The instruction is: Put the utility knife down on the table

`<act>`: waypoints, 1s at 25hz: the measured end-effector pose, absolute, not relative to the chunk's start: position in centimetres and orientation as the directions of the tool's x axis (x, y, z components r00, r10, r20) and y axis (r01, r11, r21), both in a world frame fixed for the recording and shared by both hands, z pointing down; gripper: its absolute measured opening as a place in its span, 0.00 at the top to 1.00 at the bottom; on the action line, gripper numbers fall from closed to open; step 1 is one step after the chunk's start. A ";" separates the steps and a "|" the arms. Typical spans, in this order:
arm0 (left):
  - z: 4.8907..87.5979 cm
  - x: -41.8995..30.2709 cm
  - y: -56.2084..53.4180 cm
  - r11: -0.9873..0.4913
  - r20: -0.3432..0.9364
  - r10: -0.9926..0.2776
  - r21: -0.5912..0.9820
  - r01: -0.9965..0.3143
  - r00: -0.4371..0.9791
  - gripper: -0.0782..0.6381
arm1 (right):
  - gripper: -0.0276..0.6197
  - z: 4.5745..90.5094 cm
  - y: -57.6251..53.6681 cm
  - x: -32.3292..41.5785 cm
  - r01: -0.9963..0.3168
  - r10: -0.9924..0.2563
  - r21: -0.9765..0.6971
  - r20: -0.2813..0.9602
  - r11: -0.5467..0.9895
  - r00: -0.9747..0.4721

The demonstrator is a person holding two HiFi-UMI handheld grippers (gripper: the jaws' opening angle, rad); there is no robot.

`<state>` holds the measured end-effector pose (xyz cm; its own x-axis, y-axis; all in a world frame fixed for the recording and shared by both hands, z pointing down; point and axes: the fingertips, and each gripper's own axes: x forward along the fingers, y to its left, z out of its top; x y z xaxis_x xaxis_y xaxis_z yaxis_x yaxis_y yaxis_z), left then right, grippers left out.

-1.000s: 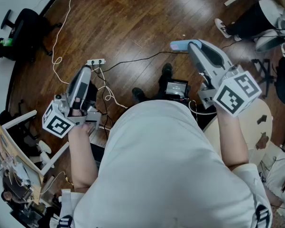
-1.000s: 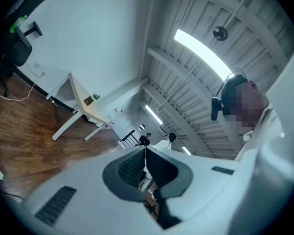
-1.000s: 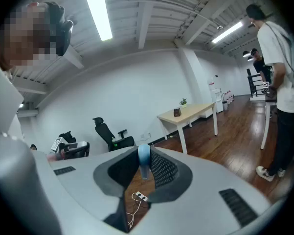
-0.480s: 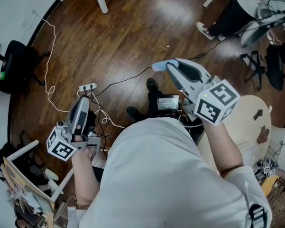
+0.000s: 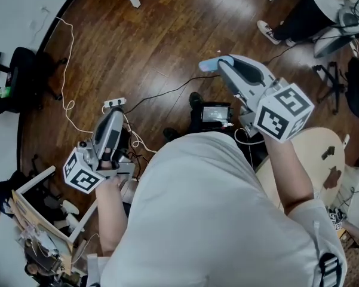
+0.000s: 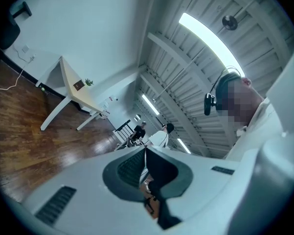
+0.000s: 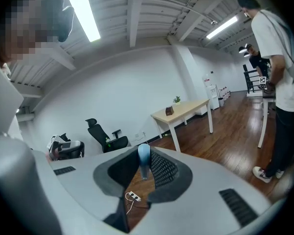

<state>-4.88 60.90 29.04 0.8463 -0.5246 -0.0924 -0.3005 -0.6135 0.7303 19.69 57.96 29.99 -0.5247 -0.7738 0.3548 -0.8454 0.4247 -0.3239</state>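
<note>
My right claw [image 5: 222,63] is clamped on a pale-blue handle that I take to be the utility knife [image 5: 208,65]. In the right gripper view the jaws are partly closed, with the ridged pads pinching it from both sides and the rounded blue end poking past the tips. The blade end isn't visible, so I can't say if it's retracted.

The knife is up in the air over bare wooden floor [image 5: 167,34], with nothing under it to set it on. It's gripped across the handle and sits in line with the jaws, which should let it lie flat once it's lowered.

My left claw [image 5: 115,115] is closed on itself and has nothing in it. It's parked low at my left side, out of the way.

Drop-off options: a round pale surface [image 5: 325,160] close on my right, or a rectangular pale surface [image 7: 183,110] well off across the room. The round one looks like the shorter trip.

My read is that it's mid-carry and the put-down hasn't started. The main risk is opening the jaws before the handle rests on something.
</note>
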 end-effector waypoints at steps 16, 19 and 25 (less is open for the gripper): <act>26.2 7.2 52.8 -0.586 -0.096 -0.529 0.760 -0.282 0.843 0.89 | 0.85 30.2 47.8 28.0 -0.778 -0.684 -0.375 0.376 0.504 -0.624; 26.7 7.1 52.3 -0.596 -0.078 -0.531 0.742 -0.306 0.844 0.89 | 0.85 30.2 47.6 28.3 -0.792 -0.697 -0.338 0.377 0.509 -0.609; 27.3 6.1 52.2 -0.586 -0.050 -0.569 0.724 -0.363 0.821 0.89 | 0.85 30.4 47.7 27.9 -0.785 -0.683 -0.332 0.387 0.524 -0.620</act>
